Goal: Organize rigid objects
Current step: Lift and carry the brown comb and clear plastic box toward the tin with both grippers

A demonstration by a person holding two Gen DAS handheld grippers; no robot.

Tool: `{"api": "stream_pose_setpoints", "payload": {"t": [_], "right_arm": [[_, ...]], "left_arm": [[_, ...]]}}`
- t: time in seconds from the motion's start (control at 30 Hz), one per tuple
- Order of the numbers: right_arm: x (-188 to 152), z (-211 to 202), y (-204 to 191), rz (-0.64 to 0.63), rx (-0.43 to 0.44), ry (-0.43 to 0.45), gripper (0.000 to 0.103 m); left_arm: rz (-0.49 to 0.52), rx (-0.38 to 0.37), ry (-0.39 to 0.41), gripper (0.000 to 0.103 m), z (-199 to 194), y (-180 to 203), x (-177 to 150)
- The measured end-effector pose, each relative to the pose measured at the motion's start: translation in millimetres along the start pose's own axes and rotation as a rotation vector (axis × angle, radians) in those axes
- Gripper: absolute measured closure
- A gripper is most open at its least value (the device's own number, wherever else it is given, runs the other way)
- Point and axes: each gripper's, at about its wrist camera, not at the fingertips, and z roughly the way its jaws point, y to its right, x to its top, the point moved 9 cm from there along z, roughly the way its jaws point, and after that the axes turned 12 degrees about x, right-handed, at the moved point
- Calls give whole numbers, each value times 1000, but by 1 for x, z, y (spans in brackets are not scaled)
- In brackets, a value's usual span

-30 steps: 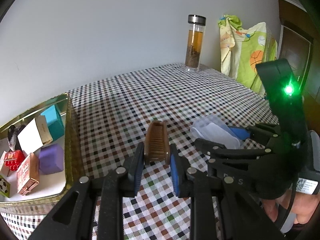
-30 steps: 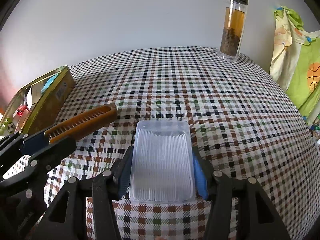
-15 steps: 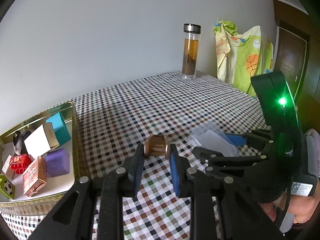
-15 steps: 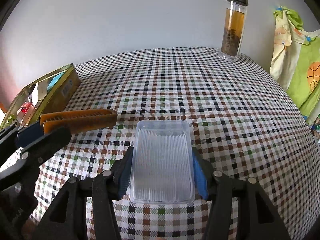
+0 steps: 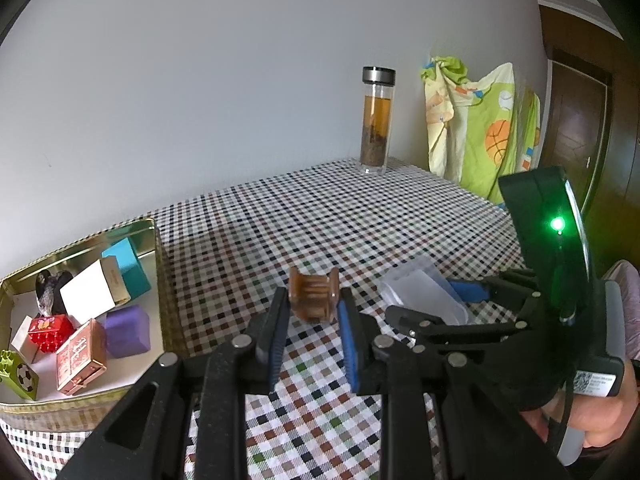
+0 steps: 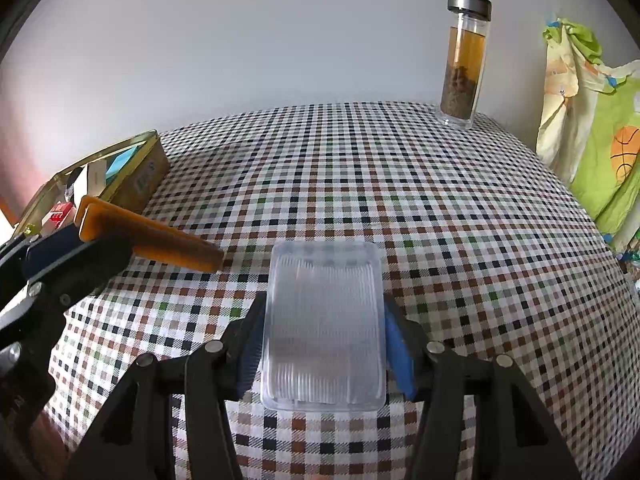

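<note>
My left gripper [image 5: 311,305] is shut on a brown wooden comb [image 5: 309,289], held off the checked tablecloth and seen end-on. From the right wrist view the comb [image 6: 160,236] slants down to the right out of the left gripper [image 6: 70,246]. A clear ribbed plastic box [image 6: 324,288] sits between the pads of my right gripper [image 6: 324,340], which is shut on its long sides. In the left wrist view the same box [image 5: 416,286] and the right gripper [image 5: 434,300] are just right of the comb.
A gold tin [image 5: 158,264] at the left holds several small things: a teal box [image 5: 126,266], a white box [image 5: 90,294], a purple box [image 5: 128,330]. A glass tea bottle [image 6: 464,60] stands at the far table edge. A green patterned cloth [image 6: 592,120] hangs right.
The left gripper has risen and tipped upward with the comb, which now shows end-on and clear of the cloth. The right gripper and its box have stayed put.
</note>
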Motion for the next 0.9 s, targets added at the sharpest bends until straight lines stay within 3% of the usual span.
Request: {"api": "stream_pose_setpoints", "payload": {"t": [0.9], "right_arm": [[22,-22,-27,-68,23,47,46]], "left_arm": [[-68,-10,75,80,-26,-24,10]]}}
